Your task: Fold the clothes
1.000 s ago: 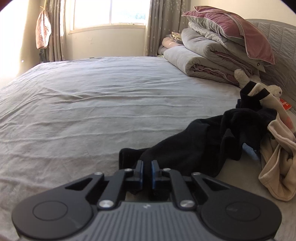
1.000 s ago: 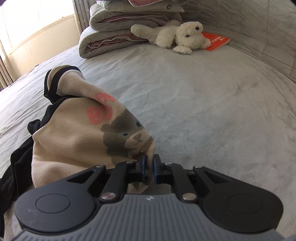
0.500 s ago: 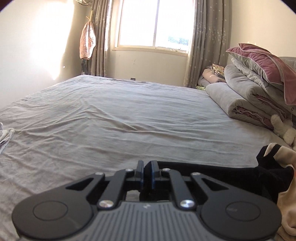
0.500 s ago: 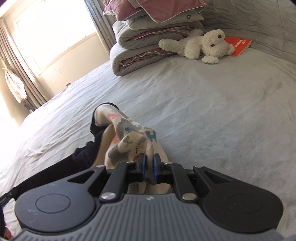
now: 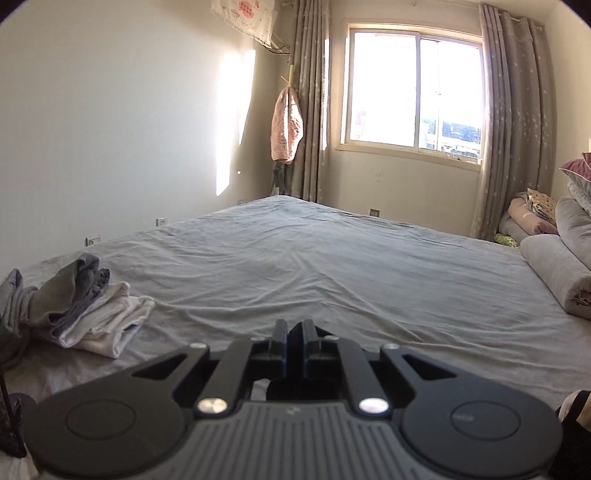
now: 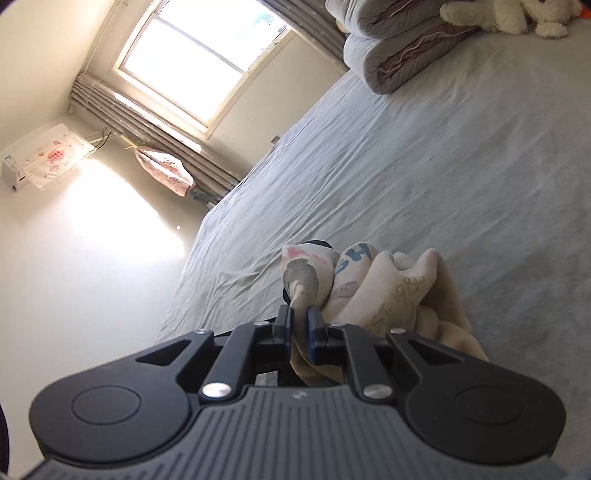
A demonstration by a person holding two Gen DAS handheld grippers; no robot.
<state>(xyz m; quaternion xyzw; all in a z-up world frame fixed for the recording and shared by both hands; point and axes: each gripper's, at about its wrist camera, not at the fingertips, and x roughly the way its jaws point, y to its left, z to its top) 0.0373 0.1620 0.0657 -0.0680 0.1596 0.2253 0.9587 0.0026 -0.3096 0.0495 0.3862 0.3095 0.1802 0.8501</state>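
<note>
My right gripper (image 6: 299,321) is shut on a fold of the cream garment (image 6: 391,295), which has a bear print and coloured letters. The garment bunches up just past the fingers, held above the grey bed sheet (image 6: 424,166). My left gripper (image 5: 295,343) is shut, with only a sliver of black cloth (image 5: 295,330) showing between its fingers. At the lower right edge of the left wrist view a bit of the black and cream garment (image 5: 574,410) shows. The rest of the garment is hidden below both grippers.
A pile of folded clothes (image 5: 88,310) lies on the bed sheet (image 5: 314,266) at the left. Rolled grey quilts (image 5: 554,273) (image 6: 399,48) and a white plush toy (image 6: 509,14) sit at the head. A pink garment (image 5: 286,129) hangs by the window.
Both grippers have risen and tilted up, lifting the garment off the bed. The left view swung left to the folded pile. The right view has rolled sideways.
</note>
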